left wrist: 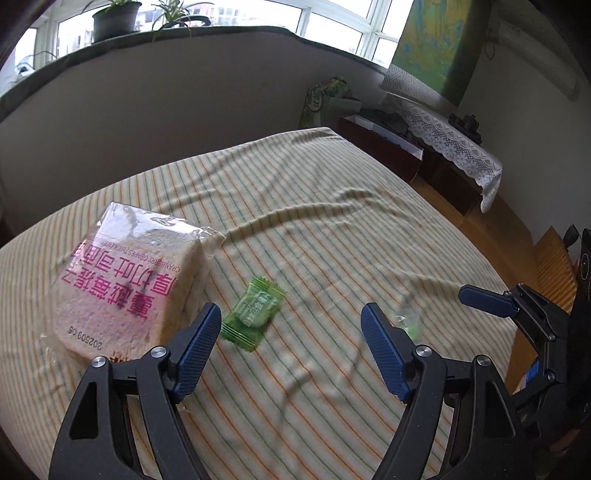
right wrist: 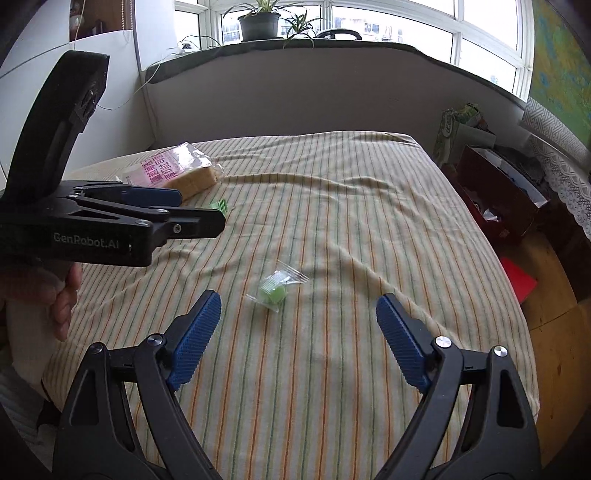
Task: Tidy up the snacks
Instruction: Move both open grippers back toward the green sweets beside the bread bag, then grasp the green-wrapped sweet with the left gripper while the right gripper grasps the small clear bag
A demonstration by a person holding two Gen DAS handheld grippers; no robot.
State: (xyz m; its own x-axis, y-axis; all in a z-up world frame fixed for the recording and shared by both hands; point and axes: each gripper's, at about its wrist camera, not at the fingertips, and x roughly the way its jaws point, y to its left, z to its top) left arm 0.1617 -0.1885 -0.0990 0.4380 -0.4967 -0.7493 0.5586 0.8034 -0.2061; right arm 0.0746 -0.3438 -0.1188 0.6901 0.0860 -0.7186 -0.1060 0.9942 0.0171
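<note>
A bag of sliced bread (left wrist: 129,277) with pink print lies on the striped sheet (left wrist: 314,229), left of my left gripper (left wrist: 291,314). This gripper is open above the bed, and a green candy packet (left wrist: 253,314) lies just inside its left finger. A clear packet with a green sweet (left wrist: 406,321) peeks out behind its right finger. In the right wrist view my right gripper (right wrist: 298,299) is open, with the clear packet (right wrist: 275,290) lying just beyond the gap. The left gripper (right wrist: 192,208) reaches in from the left, half covering the green packet (right wrist: 220,205) in front of the bread (right wrist: 177,173).
A person's hand (right wrist: 62,299) holds the left gripper's handle. Right of the bed stand a dark red box (right wrist: 495,199), a green bag (right wrist: 454,129) and a lace-covered table (left wrist: 454,144) on a wooden floor. Potted plants (right wrist: 258,22) line the sill behind.
</note>
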